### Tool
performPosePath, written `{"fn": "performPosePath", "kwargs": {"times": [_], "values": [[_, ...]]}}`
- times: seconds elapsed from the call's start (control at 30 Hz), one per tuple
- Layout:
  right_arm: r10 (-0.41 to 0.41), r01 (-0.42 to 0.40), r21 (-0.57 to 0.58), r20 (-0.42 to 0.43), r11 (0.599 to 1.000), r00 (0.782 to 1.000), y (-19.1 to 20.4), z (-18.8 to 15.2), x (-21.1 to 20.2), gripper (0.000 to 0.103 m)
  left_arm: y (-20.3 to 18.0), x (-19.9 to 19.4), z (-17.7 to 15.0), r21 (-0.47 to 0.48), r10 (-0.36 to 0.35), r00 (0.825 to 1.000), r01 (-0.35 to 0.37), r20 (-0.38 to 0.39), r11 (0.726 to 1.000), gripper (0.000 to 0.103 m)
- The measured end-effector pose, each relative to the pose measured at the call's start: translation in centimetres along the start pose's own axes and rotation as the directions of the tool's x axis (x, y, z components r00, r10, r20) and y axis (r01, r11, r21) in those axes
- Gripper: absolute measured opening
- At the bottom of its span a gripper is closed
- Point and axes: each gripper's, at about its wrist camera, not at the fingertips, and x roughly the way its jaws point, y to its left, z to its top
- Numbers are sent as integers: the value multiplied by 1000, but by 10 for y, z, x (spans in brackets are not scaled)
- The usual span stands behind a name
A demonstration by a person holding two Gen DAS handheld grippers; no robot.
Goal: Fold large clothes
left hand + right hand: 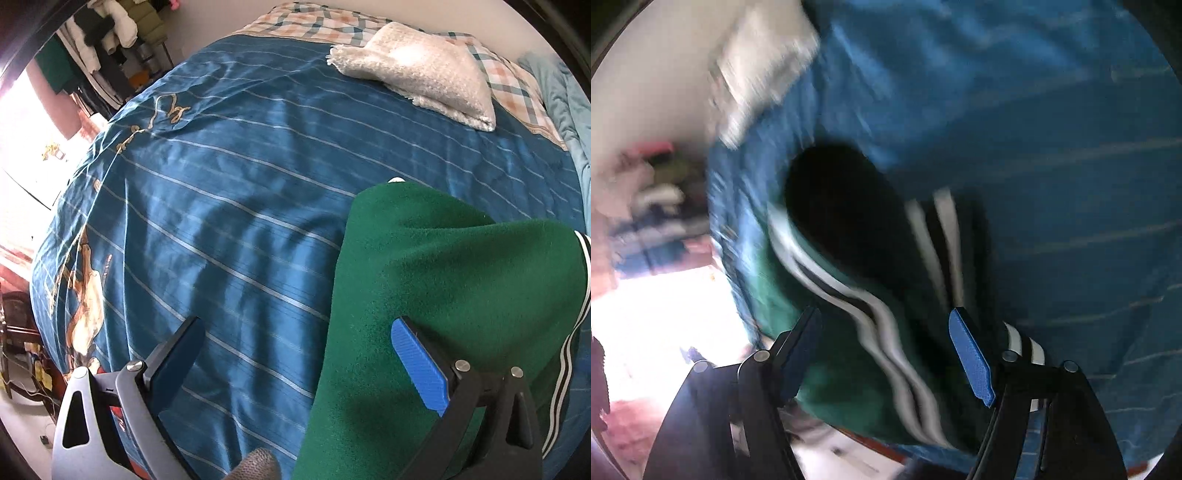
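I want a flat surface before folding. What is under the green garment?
The green garment lies on the blue striped bedspread, which shows bare along its left edge. Whatever sits directly beneath the cloth is covered. The folded cream knit rests apart, farther up the bed.

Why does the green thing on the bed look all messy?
The green garment isn't folded yet. It lies bunched in a hump near the edge of the blue striped bedspread, its striped trim wavy, while the cream sweater farther back lies neatly folded.

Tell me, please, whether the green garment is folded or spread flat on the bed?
Neither: the green garment lies bunched and draped, its striped edge curling, on the blue bedspread.
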Motion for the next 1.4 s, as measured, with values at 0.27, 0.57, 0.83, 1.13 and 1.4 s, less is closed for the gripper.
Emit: {"fn": "performPosePath", "kwargs": {"times": [0.27,0.57,0.83,1.13,1.4], "values": [[-9,14,-23,198,1000,980,26,-52,-47,6,0,-6,0,26,21,1000,-21,-15,999,103],[-87,101,226,-71,969,994,-47,-52,-6,16,-11,-11,5,48,-10,999,12,-32,999,103],[110,-110,-10,236,994,965,-9,-5,-62,78,-25,-12,26,82,-23,1000,23,1,996,103],[152,-122,-159,198,980,968,12,33,-9,9,-37,-10,35,108,-20,1000,18,19,994,103],[267,-262,-60,333,963,904,26,54,-67,9,-27,-13,31,46,-32,999,32,7,998,103]]}}
